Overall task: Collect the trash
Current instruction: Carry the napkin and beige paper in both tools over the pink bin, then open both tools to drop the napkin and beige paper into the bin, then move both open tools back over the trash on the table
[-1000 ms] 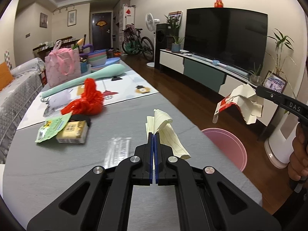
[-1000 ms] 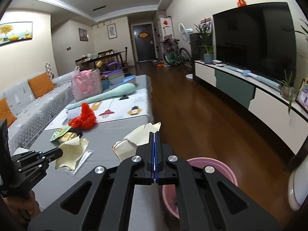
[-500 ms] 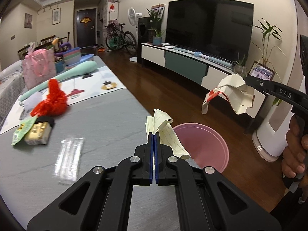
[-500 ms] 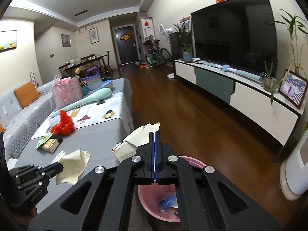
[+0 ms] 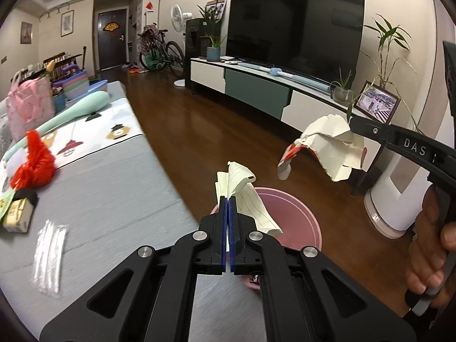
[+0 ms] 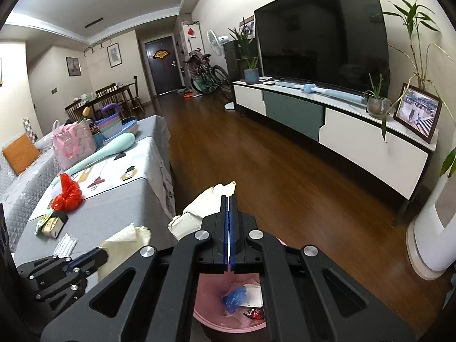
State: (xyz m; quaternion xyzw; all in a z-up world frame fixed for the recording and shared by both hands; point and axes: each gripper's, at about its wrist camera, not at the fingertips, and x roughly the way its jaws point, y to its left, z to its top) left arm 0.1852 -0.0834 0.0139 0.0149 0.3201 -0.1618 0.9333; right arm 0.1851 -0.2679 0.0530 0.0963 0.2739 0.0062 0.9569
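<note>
Each camera sits just behind its own gripper, looking forward and downward along the closed fingers. The left gripper (image 5: 228, 199) and right gripper (image 6: 229, 199) both face the pink bin (image 5: 296, 228), close below, and share the grey table (image 6: 119, 199) to their left.

The left claw's (image 5: 228, 199) frame hides most of the pink bin (image 5: 296, 216); its contents stay unseen there.
</note>
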